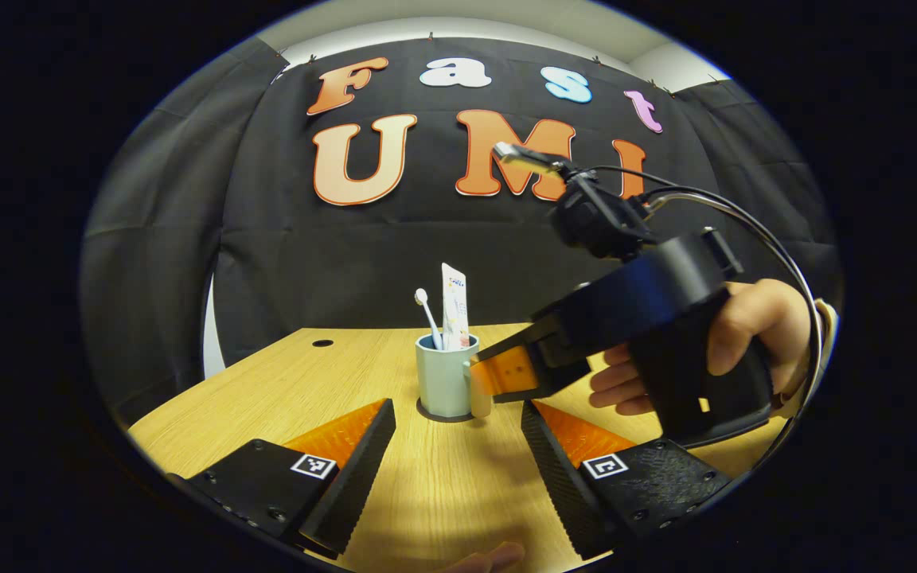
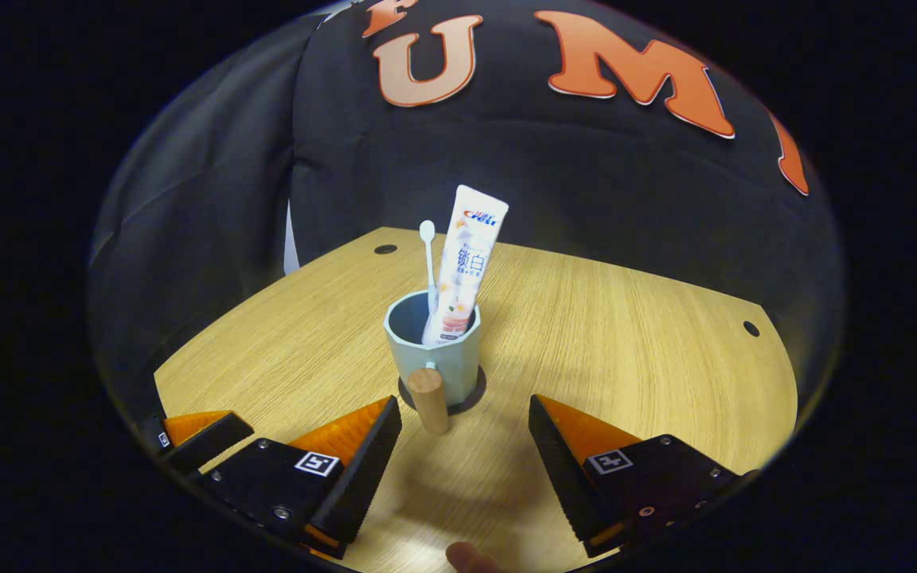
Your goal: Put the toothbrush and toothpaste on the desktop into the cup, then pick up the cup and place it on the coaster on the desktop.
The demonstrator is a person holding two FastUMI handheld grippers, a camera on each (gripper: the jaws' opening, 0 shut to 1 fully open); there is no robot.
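Cup [image 2: 435, 354], centre frame: on coaster [image 2: 474, 391], holding toothbrush [image 2: 428, 259] and toothpaste [image 2: 462, 267]. My right gripper [image 2: 465, 434] and left gripper [image 1: 458, 434]: wide apart, empty. Placement looks complete; next, withdraw clear of handle [image 2: 430, 399].

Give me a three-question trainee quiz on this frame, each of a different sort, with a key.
1. True or false: the toothpaste and toothbrush stand inside the cup.
2. The cup stands on: A) bare desktop, B) the dark coaster, C) a plate.
3. Fill in: the cup's wooden handle points toward the ___ tool.

Key: 1 true; 2 B; 3 right. In the right gripper view both fingers stand apart with nothing between them. The left tool is open too.
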